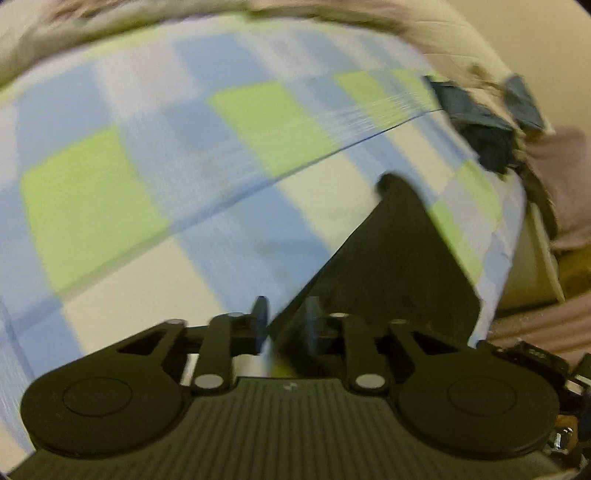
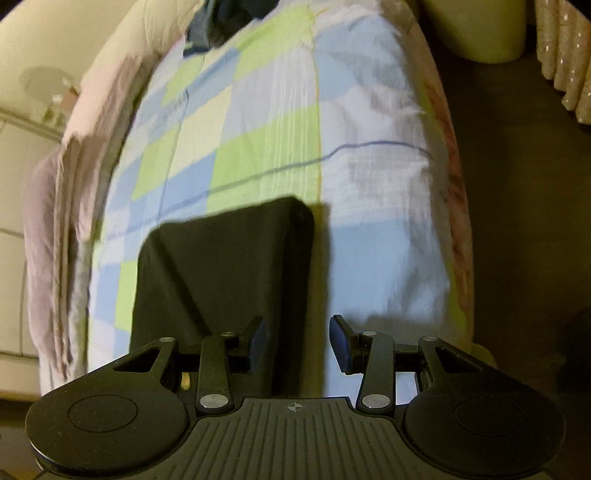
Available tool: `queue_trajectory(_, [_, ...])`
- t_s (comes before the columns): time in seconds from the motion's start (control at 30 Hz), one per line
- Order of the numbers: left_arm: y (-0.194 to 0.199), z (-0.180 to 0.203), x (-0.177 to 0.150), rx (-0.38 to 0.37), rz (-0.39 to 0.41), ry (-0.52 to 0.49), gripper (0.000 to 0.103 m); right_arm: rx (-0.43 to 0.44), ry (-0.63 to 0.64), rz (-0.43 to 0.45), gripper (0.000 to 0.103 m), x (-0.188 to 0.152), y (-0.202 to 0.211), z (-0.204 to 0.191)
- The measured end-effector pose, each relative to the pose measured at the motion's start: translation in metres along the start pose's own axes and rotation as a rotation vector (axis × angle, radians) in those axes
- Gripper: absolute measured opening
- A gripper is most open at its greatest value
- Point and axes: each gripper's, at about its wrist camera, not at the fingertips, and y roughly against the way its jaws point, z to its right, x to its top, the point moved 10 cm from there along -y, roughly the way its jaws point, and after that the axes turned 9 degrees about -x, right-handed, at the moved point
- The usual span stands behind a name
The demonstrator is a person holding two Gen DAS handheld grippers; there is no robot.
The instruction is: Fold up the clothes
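Observation:
A black garment (image 1: 391, 258) lies on a bed with a blue, green and white checked cover (image 1: 147, 177). My left gripper (image 1: 286, 319) is nearly shut, and the garment's near edge runs between its fingers. In the right wrist view the same black garment (image 2: 221, 273) lies as a flat rectangle on the checked cover (image 2: 369, 221). My right gripper (image 2: 297, 341) is open, just above the garment's near right edge, holding nothing.
A pile of dark blue clothes (image 1: 476, 122) lies at the far edge of the bed, and it also shows in the right wrist view (image 2: 221, 22). A pinkish blanket (image 2: 66, 206) hangs along the bed's left side. Dark floor (image 2: 517, 184) is to the right.

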Motion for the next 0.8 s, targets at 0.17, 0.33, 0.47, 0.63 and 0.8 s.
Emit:
queue_trajectory(0.17, [-0.067, 0.05, 0.034, -0.101, -0.083, -0.192, 0.036, 0.041, -0.053, 0.054, 0.042, 0.015, -0.011, 0.0])
queue_trajectory(0.33, [-0.123, 0.075, 0.036, -0.115, -0.162, -0.326, 0.031, 0.081, -0.062, 0.066, 0.042, 0.023, -0.021, -0.006])
queue_trajectory(0.47, [-0.13, 0.064, 0.035, -0.161, -0.165, -0.248, 0.019, 0.114, -0.061, 0.051, 0.042, 0.022, -0.03, -0.009])
queue_trajectory(0.63, [-0.124, 0.057, 0.036, -0.261, -0.133, -0.19, 0.006, 0.097, 0.002, 0.072, 0.011, 0.018, -0.035, -0.012])
queue_trajectory(0.8, [-0.116, 0.04, 0.036, -0.333, -0.098, -0.156, 0.007, 0.078, 0.066, 0.093, 0.009, 0.015, -0.04, -0.015])
